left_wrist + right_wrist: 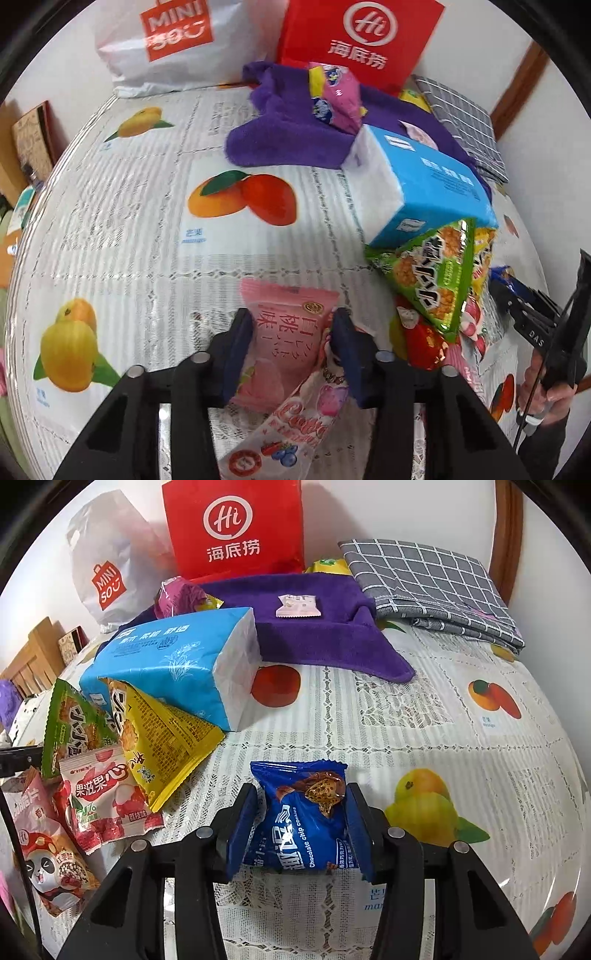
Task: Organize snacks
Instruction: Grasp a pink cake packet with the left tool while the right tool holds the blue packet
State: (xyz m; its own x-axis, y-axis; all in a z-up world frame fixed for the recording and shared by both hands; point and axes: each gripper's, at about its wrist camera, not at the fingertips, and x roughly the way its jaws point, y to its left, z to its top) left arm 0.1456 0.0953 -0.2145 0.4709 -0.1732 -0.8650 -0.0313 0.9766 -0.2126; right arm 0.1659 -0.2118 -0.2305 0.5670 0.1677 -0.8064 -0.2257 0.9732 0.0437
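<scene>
My left gripper (291, 321) is shut on a pink peach snack packet (284, 332), one pad on each side of it, just over the table. A pink-and-white berry packet (295, 417) lies under it. My right gripper (301, 794) is shut on a blue chocolate chip cookie packet (306, 823), which stands upright between the pads on the cloth. A snack pile lies between the two grippers: a green triangular packet (436, 273), a yellow triangular packet (162, 738), a lychee sweet packet (107, 797) and a panda packet (55, 867).
A blue tissue pack (177, 664) lies behind the pile. A purple towel (310, 631) holds a small pale packet (298, 605) and a pink-yellow packet (336, 96). A red bag (236, 528), a white bag (107, 572) and a folded grey checked cloth (432, 583) line the back. The fruit-print tablecloth (147, 229) covers the table.
</scene>
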